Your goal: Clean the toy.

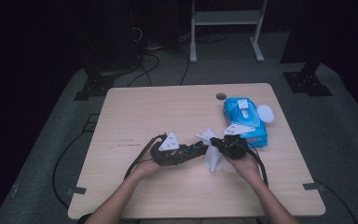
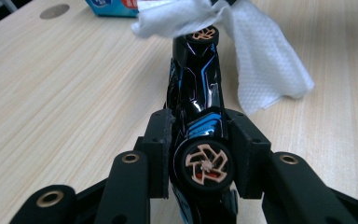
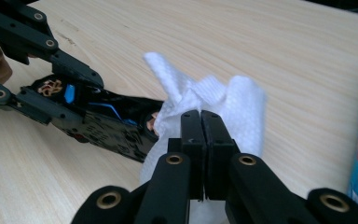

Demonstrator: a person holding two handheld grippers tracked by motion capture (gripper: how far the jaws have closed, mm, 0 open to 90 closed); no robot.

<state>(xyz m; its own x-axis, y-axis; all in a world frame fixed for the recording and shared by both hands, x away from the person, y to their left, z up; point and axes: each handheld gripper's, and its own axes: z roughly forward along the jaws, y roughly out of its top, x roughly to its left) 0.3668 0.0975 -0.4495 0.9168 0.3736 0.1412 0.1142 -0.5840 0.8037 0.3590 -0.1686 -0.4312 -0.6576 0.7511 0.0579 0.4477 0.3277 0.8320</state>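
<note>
- The left gripper [image 2: 200,140] clamps a black toy car [image 2: 196,93] just above the counter [image 2: 51,93].
- The right gripper [image 3: 200,122], pressed together, pinches a white wipe [image 3: 223,100], apparently touching the car's front end.

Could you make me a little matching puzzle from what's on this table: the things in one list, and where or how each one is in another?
Things:
1. toy car
2. white wipe
3. blue wipe pack
4. round hole

Places or states:
a. lying on the table behind the right gripper
b. clamped between the left gripper jaws
c. cut into the tabletop near its far edge
d. pinched in the right gripper, against the car's far end

Pairs: 1-b, 2-d, 3-a, 4-c
</note>
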